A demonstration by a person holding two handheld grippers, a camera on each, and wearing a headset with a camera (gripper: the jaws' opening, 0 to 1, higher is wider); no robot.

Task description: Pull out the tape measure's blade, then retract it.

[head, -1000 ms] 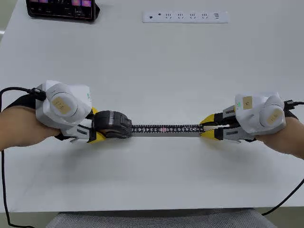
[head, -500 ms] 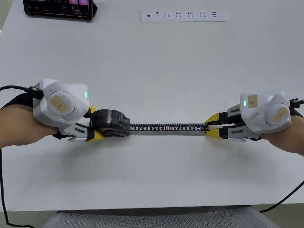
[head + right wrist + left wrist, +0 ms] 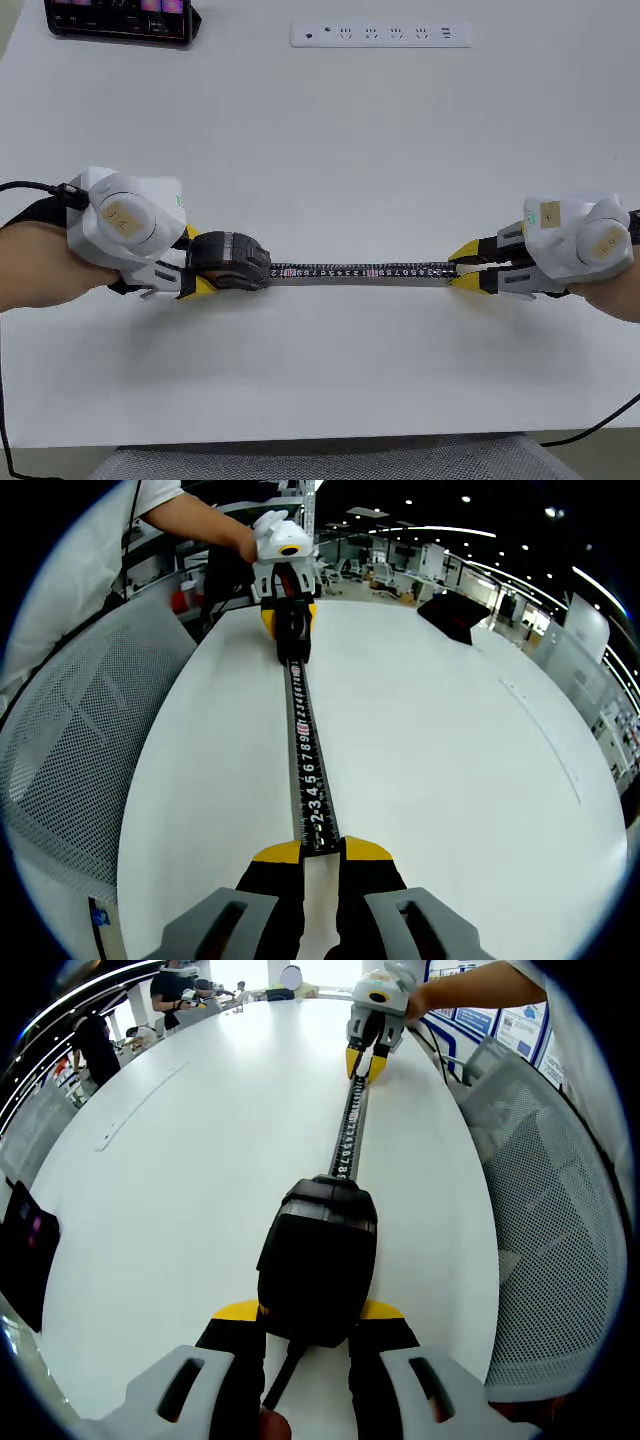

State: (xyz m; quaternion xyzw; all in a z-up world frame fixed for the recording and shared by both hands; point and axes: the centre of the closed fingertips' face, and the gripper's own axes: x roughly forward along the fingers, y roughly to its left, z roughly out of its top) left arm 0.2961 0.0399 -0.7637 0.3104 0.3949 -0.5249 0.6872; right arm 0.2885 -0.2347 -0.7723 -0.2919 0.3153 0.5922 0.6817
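Tape measure (image 3: 230,261): black case, low on table (image 3: 330,150), clamped by its sides in left gripper (image 3: 200,262). Right gripper (image 3: 462,268), held level, well apart, jaws nearly closed, pinches the blade (image 3: 360,271) tip. Blade drawn straight between them, numbers up.

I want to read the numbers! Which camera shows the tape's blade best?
The right gripper view: the blade starts at the jaws, its numbers big and readable. The head view shows a thin strip with tiny numbers; the left gripper view shows it stretching away, small.
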